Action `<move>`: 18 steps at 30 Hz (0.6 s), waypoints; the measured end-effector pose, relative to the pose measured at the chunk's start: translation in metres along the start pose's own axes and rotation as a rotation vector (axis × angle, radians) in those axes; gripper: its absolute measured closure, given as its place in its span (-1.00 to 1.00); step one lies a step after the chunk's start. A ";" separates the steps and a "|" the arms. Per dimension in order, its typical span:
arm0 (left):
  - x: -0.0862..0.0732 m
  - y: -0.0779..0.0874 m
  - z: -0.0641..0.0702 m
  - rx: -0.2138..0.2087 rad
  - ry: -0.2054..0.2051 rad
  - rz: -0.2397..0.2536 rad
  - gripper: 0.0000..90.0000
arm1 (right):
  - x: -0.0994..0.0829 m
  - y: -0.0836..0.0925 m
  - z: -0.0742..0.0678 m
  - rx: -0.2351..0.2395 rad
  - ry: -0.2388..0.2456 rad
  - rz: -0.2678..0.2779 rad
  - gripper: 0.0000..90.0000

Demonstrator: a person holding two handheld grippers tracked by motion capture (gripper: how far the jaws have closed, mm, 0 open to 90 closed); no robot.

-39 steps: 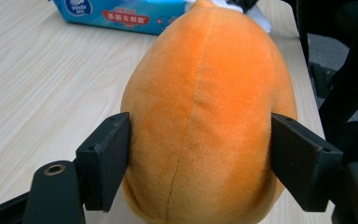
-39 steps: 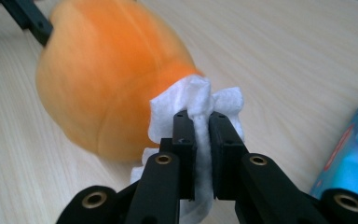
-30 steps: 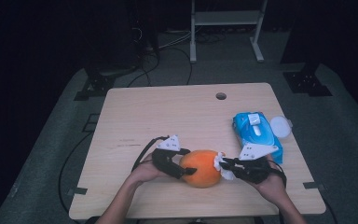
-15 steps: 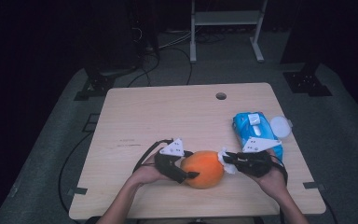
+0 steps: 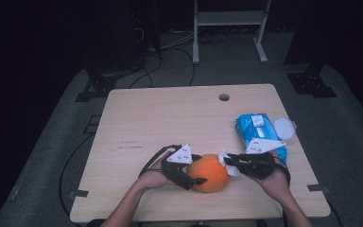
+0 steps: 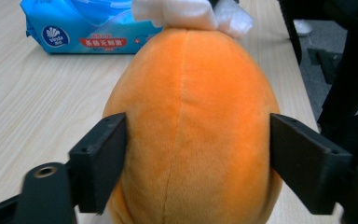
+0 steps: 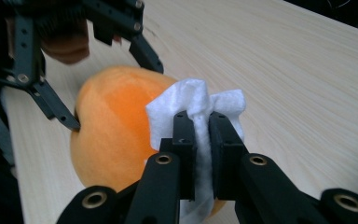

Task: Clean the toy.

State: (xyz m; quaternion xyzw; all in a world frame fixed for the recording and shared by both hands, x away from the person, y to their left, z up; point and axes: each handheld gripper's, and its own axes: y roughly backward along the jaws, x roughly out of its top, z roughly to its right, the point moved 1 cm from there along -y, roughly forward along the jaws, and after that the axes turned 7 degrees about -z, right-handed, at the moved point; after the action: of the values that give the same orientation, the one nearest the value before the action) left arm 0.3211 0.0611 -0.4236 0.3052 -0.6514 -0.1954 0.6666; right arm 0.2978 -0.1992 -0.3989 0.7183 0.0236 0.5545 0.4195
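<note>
An orange plush toy (image 5: 210, 172) lies near the table's front edge. My left gripper (image 5: 199, 168) holds it from the left. Its black jaws press on both sides of the plush toy (image 6: 191, 116) and have just been opening a little with the toy still between them. My right gripper (image 5: 228, 161) comes in from the right, shut on a crumpled white wipe (image 7: 186, 100). The wipe (image 6: 186, 14) rests against the toy's far end. From the right gripper (image 7: 201, 126) view, the plush toy (image 7: 112, 121) sits just behind the wipe, with the left gripper (image 7: 115, 95) around it.
A blue pack of wet wipes (image 5: 257, 132) lies on the table's right side, just behind my right hand, with a round white lid (image 5: 283, 127) beside it. The wooden table (image 5: 170, 118) has a cable hole (image 5: 224, 97) near its far edge.
The left gripper and the plush toy have shifted slightly to the right. The right gripper has stayed at the toy's right end with the wipe.
</note>
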 end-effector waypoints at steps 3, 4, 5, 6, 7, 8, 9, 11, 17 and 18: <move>-0.002 0.002 -0.005 -0.023 0.048 0.010 -0.65 | -0.004 -0.002 0.002 0.011 -0.017 -0.007 0.81; -0.003 0.003 -0.008 -0.038 0.071 0.016 -0.71 | -0.006 -0.001 0.005 0.014 -0.028 -0.003 0.81; -0.004 0.004 -0.011 -0.056 0.102 0.024 -0.77 | -0.009 0.000 0.008 0.014 -0.040 -0.005 0.81; -0.006 0.005 -0.014 -0.073 0.128 0.031 -0.79 | -0.011 0.001 0.010 0.011 -0.046 -0.008 0.81; -0.008 0.005 -0.016 -0.082 0.148 0.044 -0.80 | -0.013 0.002 0.011 0.009 -0.051 -0.009 0.81; -0.011 0.004 -0.018 -0.095 0.168 0.056 -0.81 | -0.015 0.003 0.013 0.009 -0.055 -0.009 0.81; -0.012 0.002 -0.019 -0.108 0.176 0.056 -0.81 | -0.016 0.003 0.015 0.011 -0.067 -0.006 0.81; -0.015 -0.003 -0.019 -0.131 0.174 0.033 -0.80 | -0.018 0.003 0.017 0.019 -0.077 -0.001 0.81; -0.014 -0.003 -0.016 -0.124 0.216 0.082 -0.32 | -0.016 0.004 0.016 0.011 -0.077 0.003 0.81; -0.011 0.000 -0.016 -0.117 0.220 0.102 -0.29 | -0.015 0.005 0.017 0.003 -0.076 0.007 0.81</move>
State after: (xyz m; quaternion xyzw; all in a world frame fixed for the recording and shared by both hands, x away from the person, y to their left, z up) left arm 0.3358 0.0708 -0.4310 0.2519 -0.5765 -0.1640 0.7598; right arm 0.3033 -0.2194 -0.4086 0.7395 0.0060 0.5283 0.4172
